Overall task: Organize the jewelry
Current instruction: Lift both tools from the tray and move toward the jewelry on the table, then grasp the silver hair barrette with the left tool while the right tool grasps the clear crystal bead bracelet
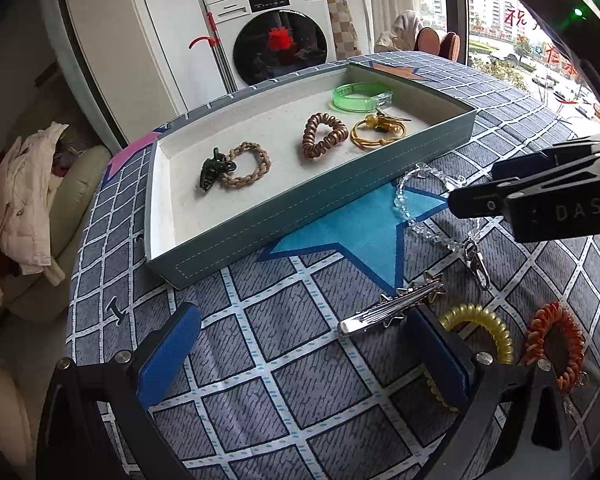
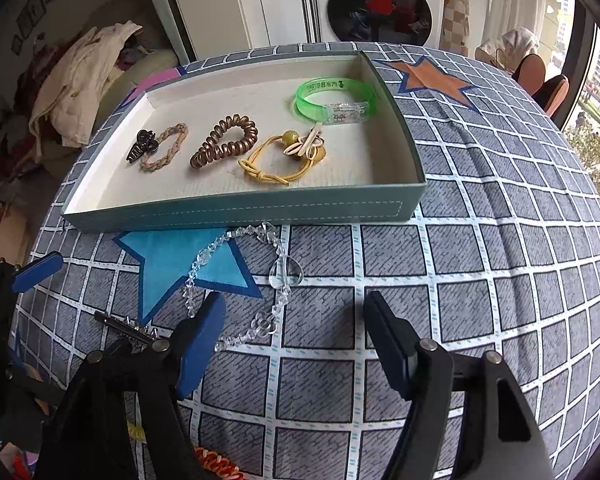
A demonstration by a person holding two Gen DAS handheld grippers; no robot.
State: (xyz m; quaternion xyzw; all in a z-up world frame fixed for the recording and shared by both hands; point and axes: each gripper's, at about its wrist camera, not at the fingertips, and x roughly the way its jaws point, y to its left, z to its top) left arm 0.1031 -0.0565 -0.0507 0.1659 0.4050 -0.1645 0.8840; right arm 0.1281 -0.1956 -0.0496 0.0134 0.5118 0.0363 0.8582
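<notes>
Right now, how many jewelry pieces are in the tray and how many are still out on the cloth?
In the tray: 5 (claw clip, braided tie, brown coil, yellow tie, green bracelet)
On the cloth: 4 (crystal chain, silver clip, yellow coil, orange coil)
Total: 9

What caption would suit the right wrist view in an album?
Open right gripper hovers over a clear bead chain on the quilt, just short of the tray holding bracelets and hair ties.
</notes>
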